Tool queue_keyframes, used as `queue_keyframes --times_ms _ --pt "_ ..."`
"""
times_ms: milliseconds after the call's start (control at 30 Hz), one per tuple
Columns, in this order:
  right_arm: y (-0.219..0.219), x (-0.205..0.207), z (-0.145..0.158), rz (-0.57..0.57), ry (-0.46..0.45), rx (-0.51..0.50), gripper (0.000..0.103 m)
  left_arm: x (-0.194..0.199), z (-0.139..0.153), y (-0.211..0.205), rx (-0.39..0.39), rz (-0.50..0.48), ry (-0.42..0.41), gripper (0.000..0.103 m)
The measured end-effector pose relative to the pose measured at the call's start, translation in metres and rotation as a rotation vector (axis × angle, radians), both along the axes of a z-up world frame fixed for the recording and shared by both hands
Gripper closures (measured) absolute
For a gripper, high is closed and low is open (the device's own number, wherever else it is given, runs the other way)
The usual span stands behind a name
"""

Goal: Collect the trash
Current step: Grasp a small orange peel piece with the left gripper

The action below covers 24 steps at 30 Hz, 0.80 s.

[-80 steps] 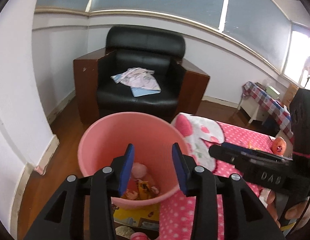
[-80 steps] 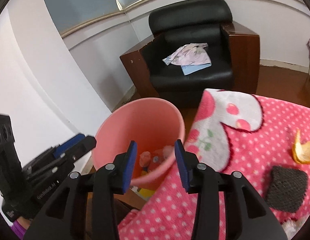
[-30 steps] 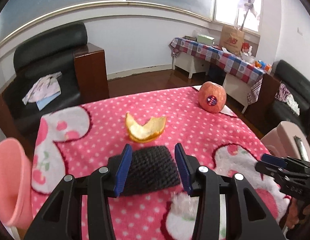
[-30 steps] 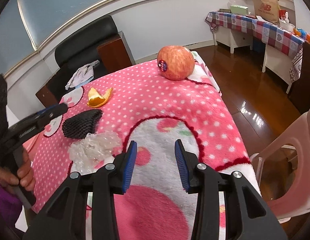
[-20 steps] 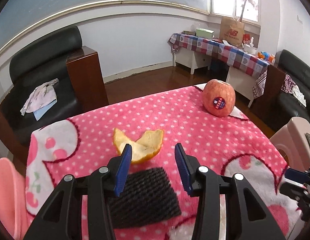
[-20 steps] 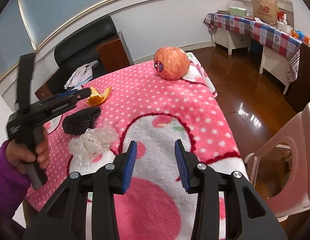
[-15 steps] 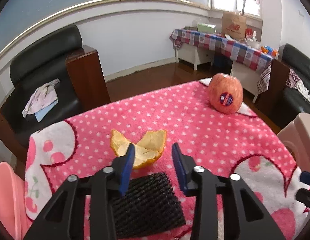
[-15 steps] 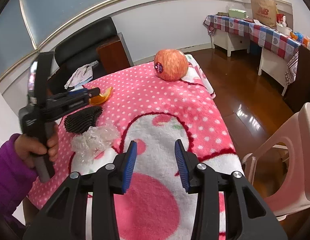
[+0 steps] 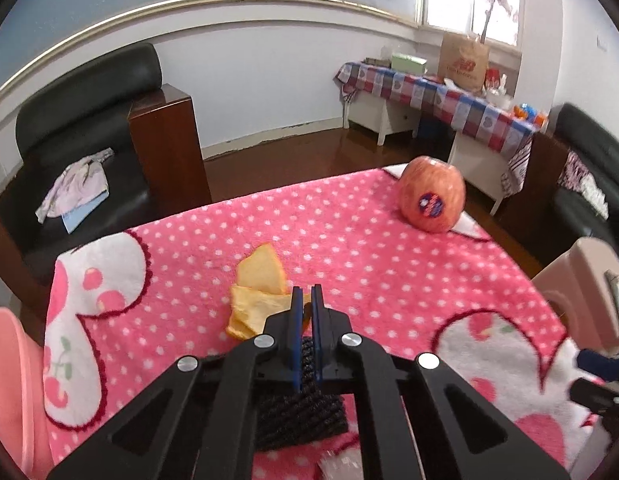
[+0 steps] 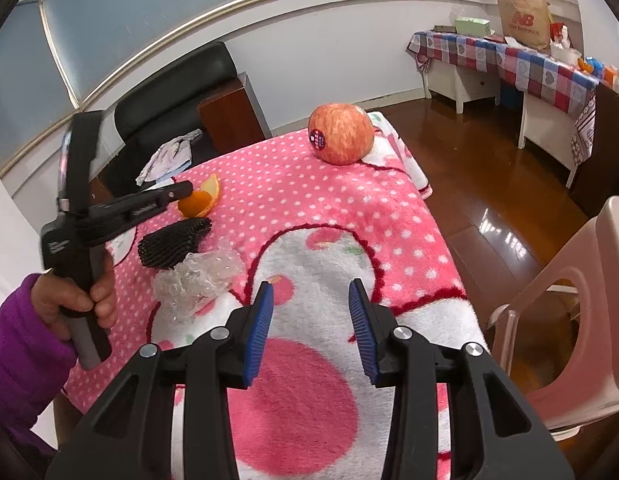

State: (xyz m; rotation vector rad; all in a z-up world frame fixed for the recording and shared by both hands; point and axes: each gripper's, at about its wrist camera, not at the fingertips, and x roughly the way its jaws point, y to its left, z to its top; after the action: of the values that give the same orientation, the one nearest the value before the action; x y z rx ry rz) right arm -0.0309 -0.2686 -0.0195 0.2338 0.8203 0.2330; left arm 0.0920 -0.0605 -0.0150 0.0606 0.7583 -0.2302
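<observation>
An orange peel (image 9: 257, 292) lies on the pink dotted blanket (image 9: 349, 256) covering the table. My left gripper (image 9: 305, 300) has its jaws closing onto the peel's near edge, and a sliver of orange shows between the pads. The right wrist view shows that gripper (image 10: 187, 190) tip on the peel (image 10: 203, 200), held by a hand in a purple sleeve. A black foam net (image 10: 173, 242) and a crumpled clear plastic wrap (image 10: 197, 276) lie just nearer. My right gripper (image 10: 309, 296) hovers open over the blanket with nothing between its fingers.
A stickered apple (image 10: 341, 134) sits at the table's far corner. A pink bin (image 9: 9, 380) stands at the table's left end. A pink plastic chair (image 10: 569, 300) stands to the right, and a black armchair (image 9: 89, 120) with cloths is behind.
My left gripper moved forward from over the black net to the orange peel and its jaws closed on the peel's edge. The right gripper stayed open and nearly still.
</observation>
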Motion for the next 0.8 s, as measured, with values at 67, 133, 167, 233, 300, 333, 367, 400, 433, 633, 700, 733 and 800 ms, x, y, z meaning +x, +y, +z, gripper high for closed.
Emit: queue_keyframes --times_ms 67,133,167,233,300,333,367,400,433,633,700,733,800 --pt "0.000 0.001 -0.002 0.000 0.010 0.015 0.063 -0.008 0.007 0.003 -0.012 0.000 -0.012 0.100" --pt "0.000 0.002 -0.003 0.002 0.013 0.022 0.063 -0.017 0.014 0.007 -0.024 0.000 -0.026 0.100" --pt "0.000 0.003 -0.003 0.004 0.013 0.024 0.063 -0.021 0.017 0.008 -0.027 0.001 -0.030 0.100" --pt "0.002 0.003 -0.002 0.008 0.011 0.029 0.063 -0.029 0.022 0.012 -0.034 0.005 -0.034 0.100" --pt "0.003 0.003 -0.003 0.010 0.012 0.033 0.063 -0.036 0.026 0.016 -0.041 0.007 -0.037 0.100" --pt "0.004 0.004 -0.004 0.011 0.017 0.035 0.063 -0.039 0.028 0.019 -0.043 0.007 -0.038 0.100" --pt "0.005 0.004 -0.004 0.012 0.019 0.035 0.063 -0.042 0.030 0.021 -0.046 0.005 -0.039 0.100" --pt "0.005 0.004 -0.003 0.013 0.020 0.034 0.063 -0.045 0.031 0.022 -0.049 0.002 -0.039 0.100" --pt "0.007 0.004 -0.003 0.015 0.019 0.031 0.063 -0.049 0.033 0.024 -0.052 -0.002 -0.041 0.100" --pt "0.012 -0.001 0.002 0.026 0.006 0.025 0.063 -0.070 0.034 0.030 -0.068 -0.009 -0.040 0.100" --pt "0.015 -0.001 0.003 0.033 0.005 0.024 0.063 -0.076 0.034 0.032 -0.063 -0.008 -0.045 0.100" --pt "0.016 -0.002 0.004 0.036 0.003 0.022 0.063 -0.080 0.034 0.033 -0.056 -0.006 -0.052 0.100" --pt "0.020 -0.003 0.007 0.044 -0.005 0.017 0.063 -0.085 0.035 0.034 -0.051 -0.005 -0.059 0.100"
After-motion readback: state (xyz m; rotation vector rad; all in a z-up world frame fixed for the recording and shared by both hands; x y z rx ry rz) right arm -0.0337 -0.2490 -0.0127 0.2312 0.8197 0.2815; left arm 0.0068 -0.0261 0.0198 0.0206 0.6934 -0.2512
